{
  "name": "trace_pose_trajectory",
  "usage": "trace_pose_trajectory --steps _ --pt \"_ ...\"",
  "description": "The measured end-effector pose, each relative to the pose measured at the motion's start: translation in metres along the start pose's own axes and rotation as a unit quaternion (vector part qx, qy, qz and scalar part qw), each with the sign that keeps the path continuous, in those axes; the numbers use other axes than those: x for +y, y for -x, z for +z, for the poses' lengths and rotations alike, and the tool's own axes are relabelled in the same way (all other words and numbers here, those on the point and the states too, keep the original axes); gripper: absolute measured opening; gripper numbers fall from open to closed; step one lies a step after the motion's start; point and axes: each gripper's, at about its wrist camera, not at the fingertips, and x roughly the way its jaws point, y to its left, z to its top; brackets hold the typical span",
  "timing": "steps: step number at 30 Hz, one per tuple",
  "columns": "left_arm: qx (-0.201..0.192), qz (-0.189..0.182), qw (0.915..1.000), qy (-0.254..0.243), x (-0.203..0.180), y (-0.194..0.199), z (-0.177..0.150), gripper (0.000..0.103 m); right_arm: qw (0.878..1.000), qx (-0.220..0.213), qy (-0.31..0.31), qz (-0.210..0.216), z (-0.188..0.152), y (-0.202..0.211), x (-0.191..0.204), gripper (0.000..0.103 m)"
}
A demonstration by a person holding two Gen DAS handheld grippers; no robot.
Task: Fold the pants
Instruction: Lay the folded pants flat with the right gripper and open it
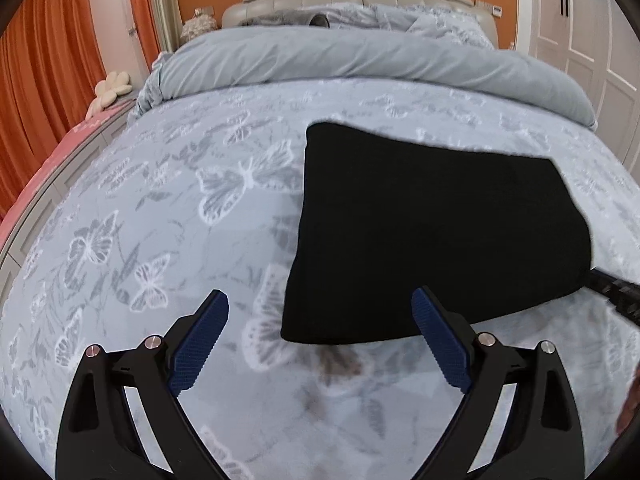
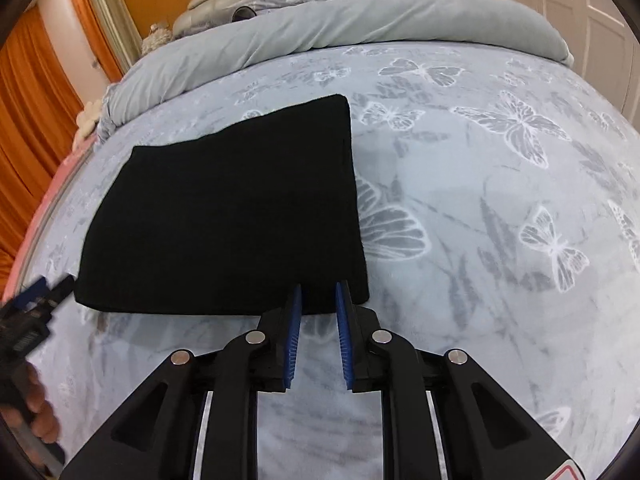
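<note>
The black pants [image 2: 224, 208] lie folded flat on the butterfly bedspread [image 2: 500, 208]. The left gripper [image 1: 320, 308] is wide apart at their near edge. The right gripper [image 2: 318, 292] is a little apart there.

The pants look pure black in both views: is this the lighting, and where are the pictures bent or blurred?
Left wrist view: the pants are a flat black shape with no folds visible; the bed bulges like a dome from fisheye distortion, and the print near the bottom is blurred. Right wrist view: same black, detail-free pants, a soft shadow under their near edge, dark rounded corners of the lens.
</note>
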Motion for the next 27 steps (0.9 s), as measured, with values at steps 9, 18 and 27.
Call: trace_pose_trajectory --steps 9,18,27 --pt "0.016 -0.010 0.9996 0.021 0.001 -0.039 -0.016 0.092 0.999 -0.007 0.040 -0.019 0.008 -0.002 0.007 0.017" --pt "0.017 -0.018 0.9995 0.021 0.004 -0.040 -0.015 0.093 0.997 -0.019 0.057 -0.038 0.004 -0.006 0.018 0.019" --pt "0.004 -0.021 0.9994 0.026 0.008 0.010 -0.016 0.092 0.999 -0.030 0.015 -0.014 0.002 0.043 0.019 0.021"
